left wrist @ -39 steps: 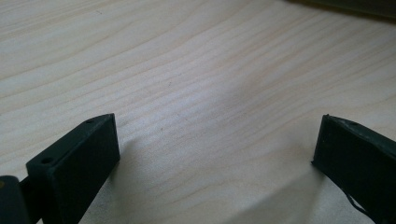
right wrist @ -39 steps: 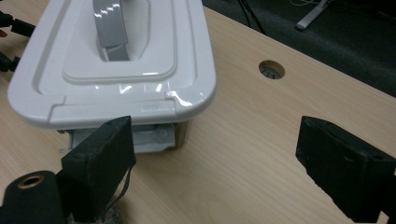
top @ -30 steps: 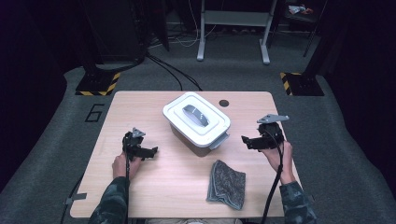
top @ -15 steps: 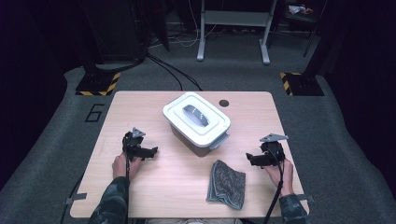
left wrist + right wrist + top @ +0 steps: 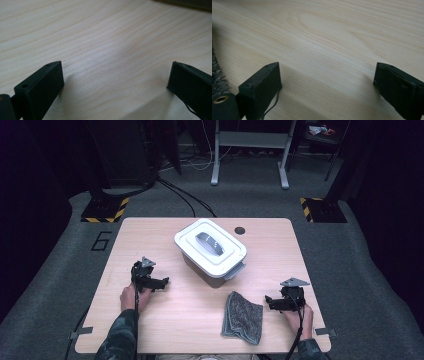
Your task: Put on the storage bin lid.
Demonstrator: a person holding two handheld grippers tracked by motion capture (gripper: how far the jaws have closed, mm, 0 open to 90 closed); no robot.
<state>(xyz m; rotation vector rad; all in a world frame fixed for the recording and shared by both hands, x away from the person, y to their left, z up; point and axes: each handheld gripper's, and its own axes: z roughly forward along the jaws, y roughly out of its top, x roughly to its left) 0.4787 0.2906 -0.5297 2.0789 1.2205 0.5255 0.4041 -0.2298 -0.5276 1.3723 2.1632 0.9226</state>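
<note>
The table (image 5: 150,330) carries the lidded container (image 5: 210,251) at centre. The folded grey cloth (image 5: 243,317) lies just left of my right claw (image 5: 272,303), its long axis running away from me. Both claws, including my left claw (image 5: 161,282), are released and empty.

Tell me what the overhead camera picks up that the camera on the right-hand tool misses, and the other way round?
The high view takes in the white lidded plastic box with its grey handle, the whole folded grey fuzzy cloth, both hands, and the left gripper. The right gripper view gives a close look at the right gripper: its black jaws stand wide apart over bare wood, with the cloth's fringe at the frame's left edge. Both share the pale wooden table, the cloth and the right gripper.
</note>
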